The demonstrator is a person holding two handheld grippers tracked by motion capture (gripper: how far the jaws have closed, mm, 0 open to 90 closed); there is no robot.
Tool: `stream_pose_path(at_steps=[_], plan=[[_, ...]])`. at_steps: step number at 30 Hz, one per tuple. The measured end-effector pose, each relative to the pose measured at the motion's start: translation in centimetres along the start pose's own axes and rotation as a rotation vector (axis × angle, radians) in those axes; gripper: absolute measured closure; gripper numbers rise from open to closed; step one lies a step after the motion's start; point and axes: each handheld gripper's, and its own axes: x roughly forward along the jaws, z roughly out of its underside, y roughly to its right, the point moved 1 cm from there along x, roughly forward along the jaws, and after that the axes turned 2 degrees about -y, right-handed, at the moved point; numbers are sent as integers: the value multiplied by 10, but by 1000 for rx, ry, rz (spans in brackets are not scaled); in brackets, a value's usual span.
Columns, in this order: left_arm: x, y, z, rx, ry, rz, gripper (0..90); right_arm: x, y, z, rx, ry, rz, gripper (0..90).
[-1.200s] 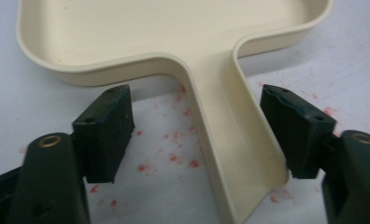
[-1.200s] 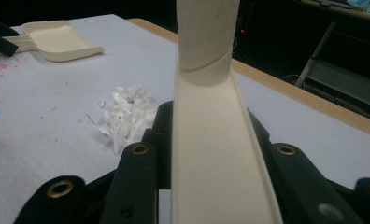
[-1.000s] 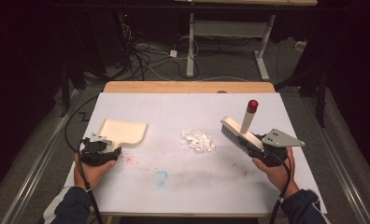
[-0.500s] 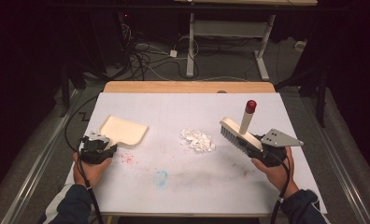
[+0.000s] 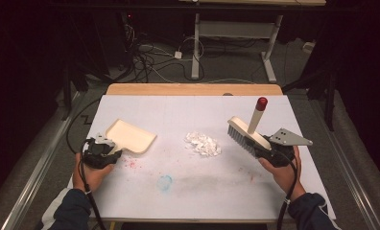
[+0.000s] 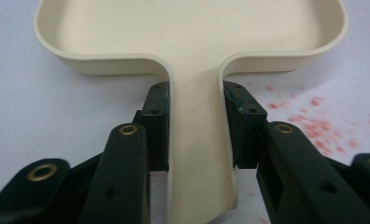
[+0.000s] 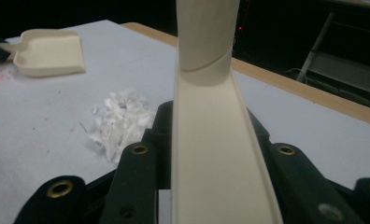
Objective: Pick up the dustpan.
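The tabletop (image 5: 188,191), under a white sheet with a bare wooden strip along its far edge, is the largest thing in the high view, and the heap of paper scraps (image 5: 203,144) near its middle serves as the landmark. To the left of the scraps lies the cream dustpan (image 5: 130,136), flat on the sheet with its open mouth toward the heap and a clear gap of sheet between them. To the right of the scraps the cream brush (image 5: 242,135) is held tilted, bristles toward the heap and close to it, its red-capped handle rising up and away. The left tool (image 5: 100,152) has just been closing, and the left gripper view shows what the high view cannot: both pads pressed flat against the sides of the dustpan's narrow handle (image 6: 199,140), just behind where it widens into the pan. The right tool (image 5: 273,154) is clamped on the brush's back; the right gripper view looks along that back (image 7: 216,154) and shows the scraps (image 7: 120,122) lying loose, with the dustpan (image 7: 50,52) beyond them. Red specks (image 5: 130,164) and a blue smudge (image 5: 165,182) mark the sheet nearer than the heap. Bare sheet stretches from the scraps to the far and near edges.
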Motion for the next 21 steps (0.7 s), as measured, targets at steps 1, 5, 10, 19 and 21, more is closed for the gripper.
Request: stream_pose_path(at_steps=[1,5,10,19,21], plan=[[-1,2,0,14,-6,12,639,2,1,-1,15,2,-1,677],[-7,10,-3,69,-16,40,639,15,4,-4,72,8,6,678],[-13,25,-8,139,-42,68,639,39,3,-9,88,-1,18,677],[-15,57,-16,249,-90,163,638,80,-4,-9,107,-16,54,677],[-13,64,-16,266,-100,182,639,86,-6,-9,119,6,81,677]])
